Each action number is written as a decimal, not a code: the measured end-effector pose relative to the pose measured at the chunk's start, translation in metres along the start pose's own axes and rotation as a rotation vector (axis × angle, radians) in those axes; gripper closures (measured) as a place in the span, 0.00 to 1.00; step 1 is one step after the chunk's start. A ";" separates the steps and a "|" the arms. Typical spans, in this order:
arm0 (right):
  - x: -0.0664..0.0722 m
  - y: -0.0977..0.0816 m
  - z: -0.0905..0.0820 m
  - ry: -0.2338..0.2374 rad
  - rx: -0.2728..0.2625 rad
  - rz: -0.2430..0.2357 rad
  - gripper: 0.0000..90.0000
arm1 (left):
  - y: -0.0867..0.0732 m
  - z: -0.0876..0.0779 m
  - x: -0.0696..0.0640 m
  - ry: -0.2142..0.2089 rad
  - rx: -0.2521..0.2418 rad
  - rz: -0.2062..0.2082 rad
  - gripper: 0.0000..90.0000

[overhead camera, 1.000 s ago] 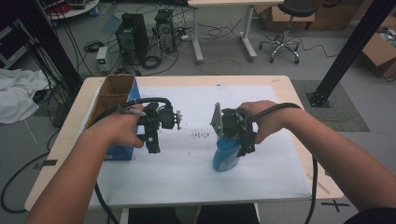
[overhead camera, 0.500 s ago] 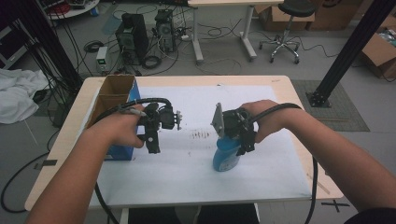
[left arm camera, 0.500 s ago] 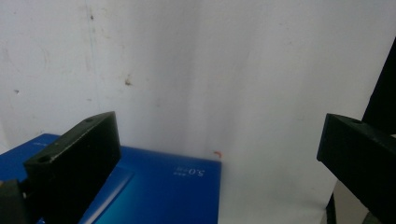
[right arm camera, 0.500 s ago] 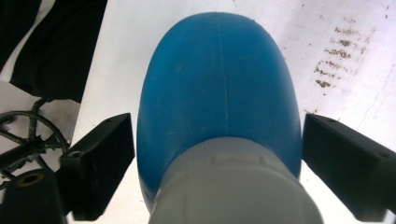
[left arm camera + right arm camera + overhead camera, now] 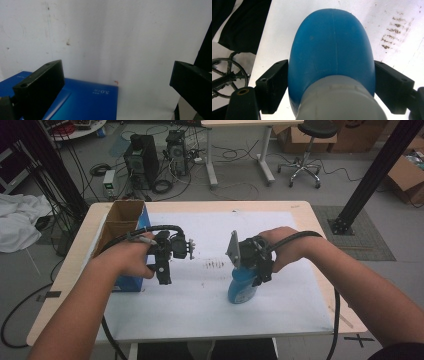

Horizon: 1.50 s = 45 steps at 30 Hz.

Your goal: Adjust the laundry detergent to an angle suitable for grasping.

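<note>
A blue plastic bottle (image 5: 241, 291) with a grey cap (image 5: 339, 100) stands upright on the white paper. My right gripper (image 5: 248, 278) comes down over it from above. In the right gripper view its jaws have just been closing, and both pads now touch the sides of the bottle (image 5: 332, 45). My left gripper (image 5: 163, 276) points down beside the blue box (image 5: 131, 283). Its jaws stand wide open with nothing between them, over bare paper and a corner of the blue box (image 5: 82, 100).
The blue box is open at the top with a cardboard inside (image 5: 120, 220) and stands at the table's left edge. White paper (image 5: 200, 310) covers the wooden table (image 5: 320, 225), with dark smudges (image 5: 215, 265) between the hands. Computers, cables and a stool stand on the floor beyond.
</note>
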State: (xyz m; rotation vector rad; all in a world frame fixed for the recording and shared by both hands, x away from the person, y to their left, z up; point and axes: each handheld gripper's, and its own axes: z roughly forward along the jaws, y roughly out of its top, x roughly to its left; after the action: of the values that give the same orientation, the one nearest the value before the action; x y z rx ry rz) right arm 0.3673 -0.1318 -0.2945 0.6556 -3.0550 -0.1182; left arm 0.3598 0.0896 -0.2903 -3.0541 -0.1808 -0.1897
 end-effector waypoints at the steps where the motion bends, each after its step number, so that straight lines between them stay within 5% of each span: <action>1: 0.000 0.000 0.000 0.000 0.000 0.000 0.23 | 0.000 0.000 0.000 0.000 0.000 0.000 0.00; 14: 0.001 0.000 0.001 0.012 0.008 -0.020 0.34 | 0.001 0.000 0.001 0.008 0.003 -0.003 0.00; 45: 0.003 0.002 0.002 -0.017 0.015 -0.047 0.42 | -0.001 0.002 0.002 0.011 0.002 -0.010 0.00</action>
State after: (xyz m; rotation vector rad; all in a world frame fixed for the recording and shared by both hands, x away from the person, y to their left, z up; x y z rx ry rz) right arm 0.3634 -0.1313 -0.2966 0.7318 -3.0606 -0.1028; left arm 0.3615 0.0914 -0.2920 -3.0501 -0.1957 -0.2066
